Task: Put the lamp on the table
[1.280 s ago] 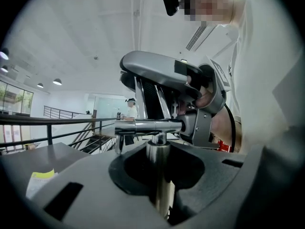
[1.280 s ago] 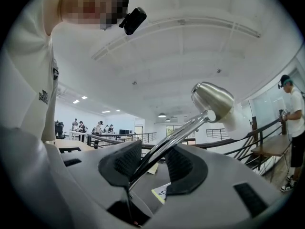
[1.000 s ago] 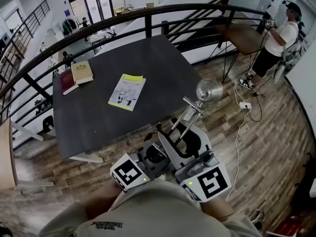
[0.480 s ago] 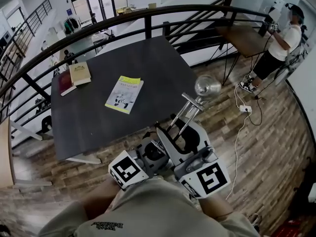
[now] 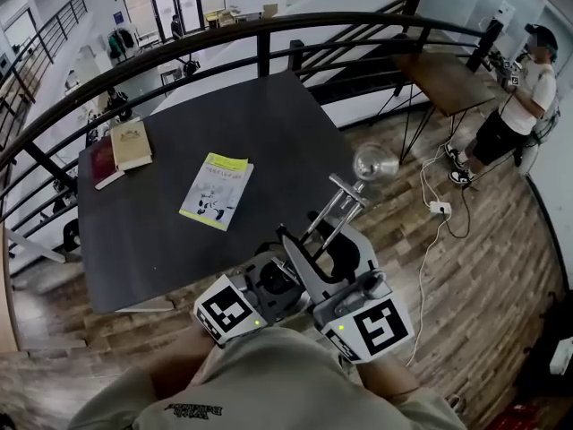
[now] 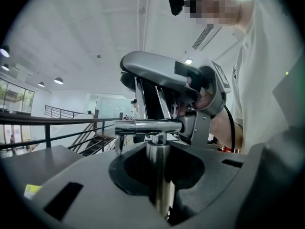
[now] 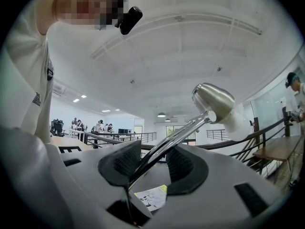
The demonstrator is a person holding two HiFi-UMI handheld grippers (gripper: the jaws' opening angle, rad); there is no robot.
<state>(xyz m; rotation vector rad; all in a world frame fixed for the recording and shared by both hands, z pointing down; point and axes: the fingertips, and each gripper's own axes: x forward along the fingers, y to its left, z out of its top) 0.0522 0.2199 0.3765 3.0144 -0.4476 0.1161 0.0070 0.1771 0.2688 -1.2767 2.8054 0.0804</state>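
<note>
- Chrome desk lamp with a dome shade (image 5: 338,206) hangs tilted in the air, off the near corner of the dark square table (image 5: 161,231), above wooden plank floor (image 5: 483,267).
- Left gripper (image 6: 159,173) pinches its upright post.
- Right gripper (image 7: 150,168) clamps the twin arm rods.

Seen from the head view, the lamp's (image 5: 374,162) base is hidden behind the left claw (image 5: 277,274) and right claw (image 5: 333,256). In the left gripper view its stem drops out of sight between the jaws. Print on the booklet (image 5: 215,191) and the far-left books (image 5: 121,146) on the counter (image 5: 277,124) is too small to read.
</note>
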